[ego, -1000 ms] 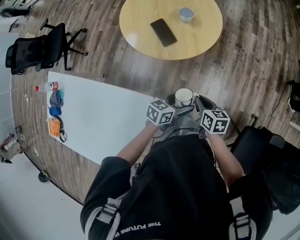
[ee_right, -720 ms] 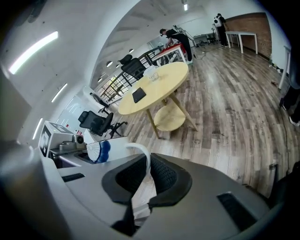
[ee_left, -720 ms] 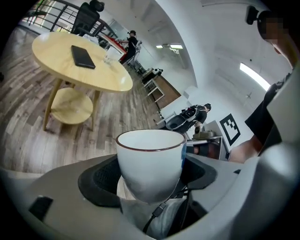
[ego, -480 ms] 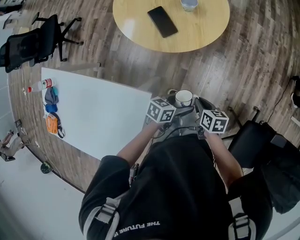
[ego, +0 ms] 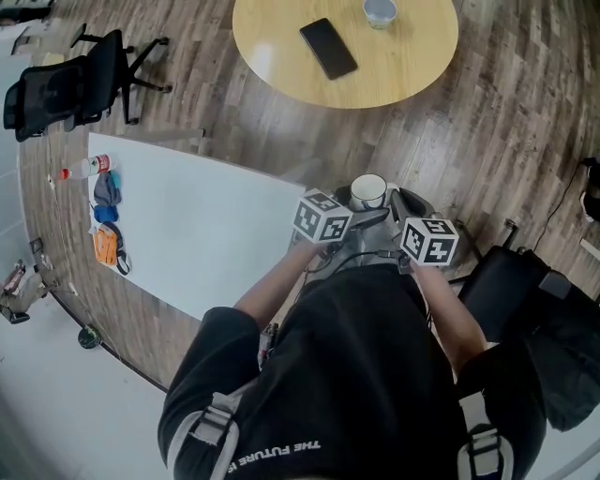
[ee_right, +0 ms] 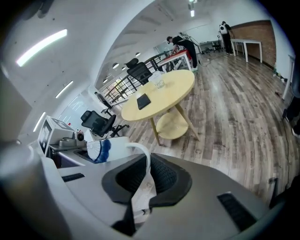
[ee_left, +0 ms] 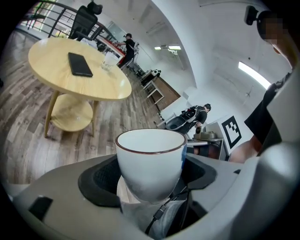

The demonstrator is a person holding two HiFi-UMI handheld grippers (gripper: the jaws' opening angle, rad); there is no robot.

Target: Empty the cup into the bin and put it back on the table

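A white cup [ego: 367, 190] with a dark rim hangs upright over the wooden floor, between my two grippers and close to the person's body. In the left gripper view the cup [ee_left: 150, 161] fills the space between the black pads, and the left gripper [ee_left: 149, 174] is shut on its body. In the right gripper view the cup's thin white handle [ee_right: 143, 152] runs between the pads of the right gripper [ee_right: 140, 180], which is shut on it; a blue pattern shows on the cup's side [ee_right: 101, 149]. The head view hides the inside of the cup from me.
A round wooden table [ego: 412, 66] stands ahead with a dark phone [ego: 328, 49] and a small glass [ego: 379, 12] on it. A long white table [ego: 206, 234] lies at the left with small items at its far end. A black office chair [ego: 66, 89] is beyond it.
The cup and both grippers keep their place before the body. The round table has slid a little up in the head view, so the person has shifted slightly.
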